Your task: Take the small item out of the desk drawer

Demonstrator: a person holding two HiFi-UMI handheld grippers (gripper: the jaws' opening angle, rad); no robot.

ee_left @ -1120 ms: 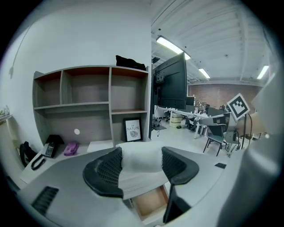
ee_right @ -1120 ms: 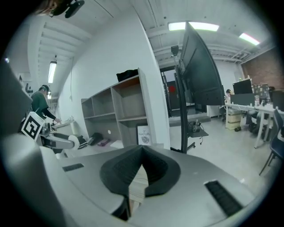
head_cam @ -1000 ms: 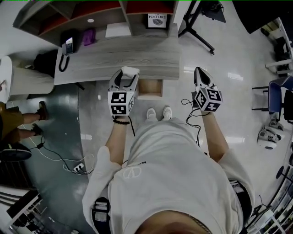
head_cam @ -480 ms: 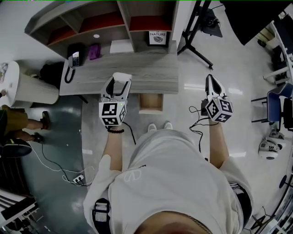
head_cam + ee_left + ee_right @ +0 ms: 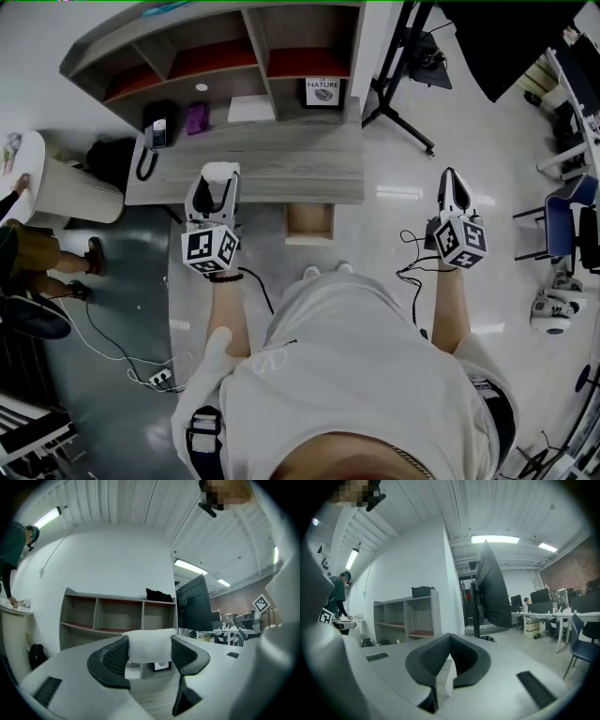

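Moved since earlier: left claw (image 5: 213,176) now farther toward 9 o'clock of the open drawer (image 5: 309,222), right claw (image 5: 455,184) farther toward 3 o'clock.
Left claw: pinching small white soft item (image 5: 149,645) over the worktop (image 5: 300,155) front edge, outside the drawer.
Right claw: pressed together, empty.

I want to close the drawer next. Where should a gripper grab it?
I'd grip the drawer by its front wall from above with the right gripper, which is shut and empty: one finger inside, one outside. The drawer sticks out from under the desk toward the person, top open, so that thin wall is easy to straddle. The left gripper holds a white item.
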